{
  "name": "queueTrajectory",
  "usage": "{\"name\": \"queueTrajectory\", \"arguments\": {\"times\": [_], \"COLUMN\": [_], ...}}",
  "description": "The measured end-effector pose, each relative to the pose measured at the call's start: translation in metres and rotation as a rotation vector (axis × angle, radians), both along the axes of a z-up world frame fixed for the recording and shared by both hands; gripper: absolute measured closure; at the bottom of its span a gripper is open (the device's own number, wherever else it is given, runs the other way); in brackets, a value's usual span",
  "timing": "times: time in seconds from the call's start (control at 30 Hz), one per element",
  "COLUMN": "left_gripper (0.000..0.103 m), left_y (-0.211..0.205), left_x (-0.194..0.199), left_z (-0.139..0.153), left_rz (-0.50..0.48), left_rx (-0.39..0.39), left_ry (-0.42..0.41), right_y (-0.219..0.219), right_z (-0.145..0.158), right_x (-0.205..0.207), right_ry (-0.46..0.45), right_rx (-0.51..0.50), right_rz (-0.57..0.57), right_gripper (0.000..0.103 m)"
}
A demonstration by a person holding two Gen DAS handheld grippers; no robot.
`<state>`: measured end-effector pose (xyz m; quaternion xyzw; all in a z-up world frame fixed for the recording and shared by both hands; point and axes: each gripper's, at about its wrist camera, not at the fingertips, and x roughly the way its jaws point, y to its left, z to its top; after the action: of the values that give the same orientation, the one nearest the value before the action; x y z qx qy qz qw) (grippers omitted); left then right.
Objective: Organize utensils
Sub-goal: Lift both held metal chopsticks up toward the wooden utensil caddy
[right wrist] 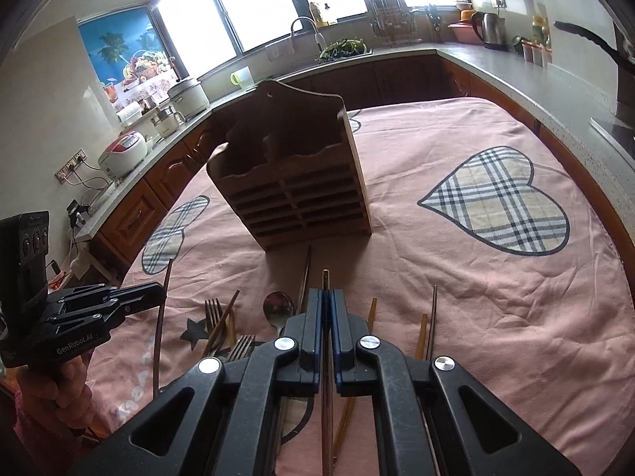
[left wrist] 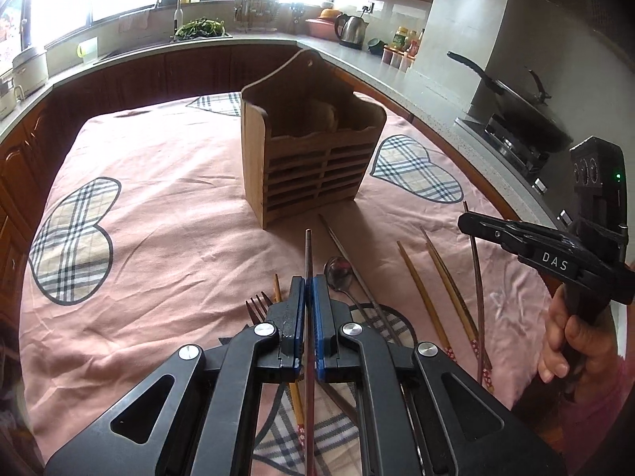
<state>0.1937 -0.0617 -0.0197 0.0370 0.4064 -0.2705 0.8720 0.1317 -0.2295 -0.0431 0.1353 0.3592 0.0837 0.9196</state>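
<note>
Though slatted, wooden caddy (left wrist: 313, 150) upright.

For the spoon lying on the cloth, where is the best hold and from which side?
Grip the spoon on its thin handle just behind the bowl, coming from above with jaws across the handle. It lies flat, and a metal chopstick crosses close beside it, so a low sideways approach would likely snag.

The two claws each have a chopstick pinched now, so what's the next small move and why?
Probably carry both toward the wooden holder and tip them upright. The left claw is shut on a dark chopstick, the right claw on a metal chopstick, and the holder's open top lies just ahead.
</note>
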Motion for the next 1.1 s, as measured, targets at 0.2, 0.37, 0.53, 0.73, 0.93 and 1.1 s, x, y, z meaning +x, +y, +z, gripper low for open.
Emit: {"name": "queueTrajectory", "arguments": {"times": [0.2, 0.37, 0.53, 0.73, 0.93, 1.1], "left_gripper": [0.1, 0.1, 0.101, 0.103, 0.103, 0.103], "left_y": [0.018, 0.029, 0.039, 0.046, 0.047, 0.048], "left_x": [-0.025, -0.043, -0.054, -0.058, -0.053, -0.024], "left_z": [0.025, 0.041, 0.057, 0.072, 0.079, 0.056], "left_rz": [0.027, 0.05, 0.077, 0.095, 0.104, 0.134], "left_rx": [-0.042, -0.069, -0.103, -0.144, -0.153, -0.135], "left_ry": [-0.068, -0.115, -0.17, -0.21, -0.233, -0.155], "right_y": [0.008, 0.014, 0.019, 0.02, 0.02, 0.018], "right_z": [0.023, 0.036, 0.05, 0.064, 0.076, 0.076], "right_x": [-0.016, -0.025, -0.033, -0.033, -0.03, -0.023], "right_ry": [-0.061, -0.103, -0.148, -0.193, -0.225, -0.223], "right_rx": [-0.019, -0.031, -0.035, -0.042, -0.049, -0.048], "right_rz": [0.019, 0.026, 0.026, 0.028, 0.022, 0.022], "right_gripper": [0.099, 0.099, 0.099, 0.099, 0.099, 0.099]}}
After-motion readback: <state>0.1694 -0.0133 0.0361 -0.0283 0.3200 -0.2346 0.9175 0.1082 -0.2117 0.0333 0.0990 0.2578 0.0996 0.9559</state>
